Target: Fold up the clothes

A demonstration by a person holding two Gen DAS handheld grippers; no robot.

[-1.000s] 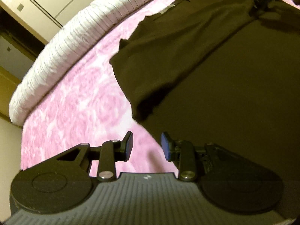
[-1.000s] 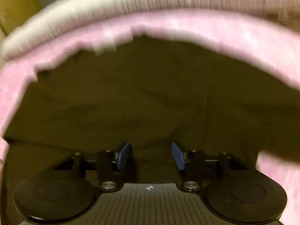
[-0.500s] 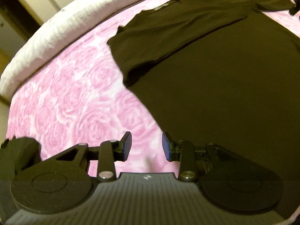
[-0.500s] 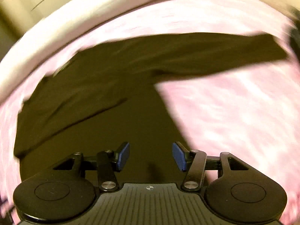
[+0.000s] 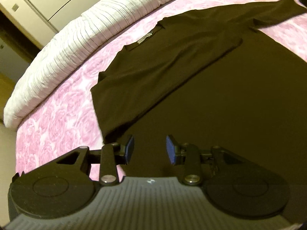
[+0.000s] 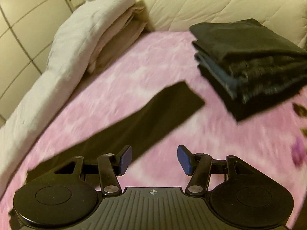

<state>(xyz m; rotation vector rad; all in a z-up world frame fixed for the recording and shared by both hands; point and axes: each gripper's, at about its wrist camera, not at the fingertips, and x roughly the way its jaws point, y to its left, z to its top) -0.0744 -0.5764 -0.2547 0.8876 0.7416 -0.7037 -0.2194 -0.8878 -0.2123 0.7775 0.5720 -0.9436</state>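
Note:
A dark long-sleeved shirt [image 5: 220, 80] lies flat on the pink rose-patterned bed cover [image 5: 57, 118], its left sleeve [image 5: 163, 71] folded across the chest, collar toward the pillow side. My left gripper [image 5: 149, 149] is open and empty, low over the shirt's body near its left edge. In the right wrist view the shirt's other sleeve [image 6: 142, 122] stretches out flat over the pink cover [image 6: 191, 149]. My right gripper [image 6: 154, 159] is open and empty, just above the cover beside that sleeve.
A stack of folded dark clothes [image 6: 249, 67] sits on the bed at the right. A white ribbed duvet [image 5: 92, 34] runs along the far bed edge, with folded white bedding [image 6: 92, 34] and a cream quilt [image 6: 211, 5] behind. Cabinets [image 5: 38, 3] stand beyond.
My right gripper has swung from over the shirt's body to the outstretched right sleeve, bringing the folded stack into view. My left gripper has shifted right from the pink cover, back over the shirt.

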